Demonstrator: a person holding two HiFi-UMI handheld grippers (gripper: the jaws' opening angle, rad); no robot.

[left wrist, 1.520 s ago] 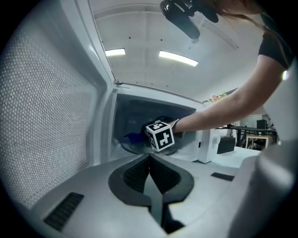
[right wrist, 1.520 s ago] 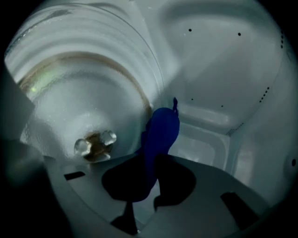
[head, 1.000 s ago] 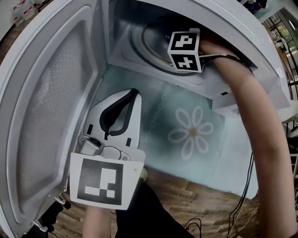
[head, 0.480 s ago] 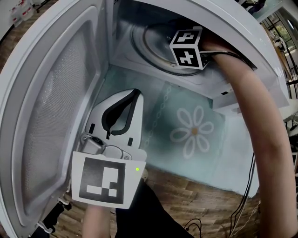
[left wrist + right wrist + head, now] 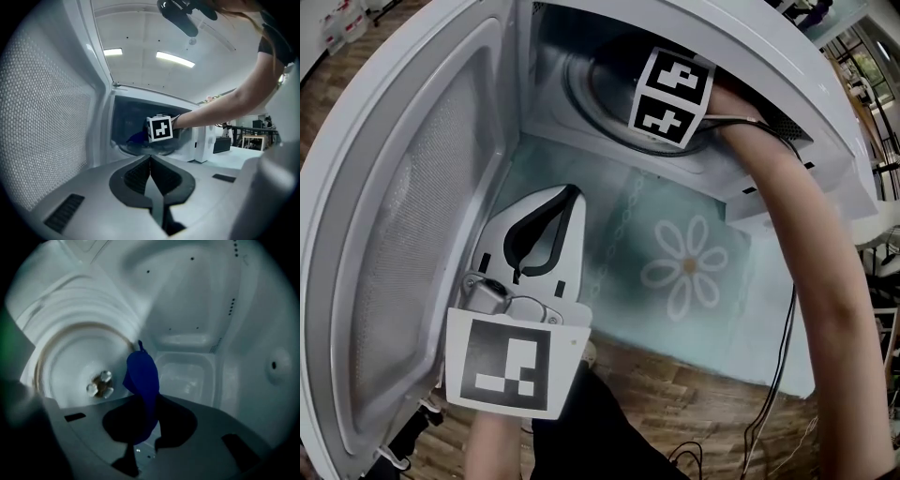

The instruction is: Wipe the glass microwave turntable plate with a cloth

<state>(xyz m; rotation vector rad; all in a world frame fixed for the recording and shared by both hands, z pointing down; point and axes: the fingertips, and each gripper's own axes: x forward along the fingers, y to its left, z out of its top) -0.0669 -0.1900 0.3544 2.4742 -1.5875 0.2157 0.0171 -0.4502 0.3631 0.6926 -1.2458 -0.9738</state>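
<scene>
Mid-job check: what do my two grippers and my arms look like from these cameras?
Left gripper: pale grey-white shell, a black-lined teardrop opening behind the jaws, and a flat marker plate with a black-and-white square pattern. Right gripper: grey shell, a marker cube in black and white, and a black cable along the bare forearm. A dark short sleeve shows.

The round clear glass turntable plate (image 5: 70, 364) is seen as smooth and glossy, the dark blue fabric cloth (image 5: 143, 378) as soft, matt.
</scene>
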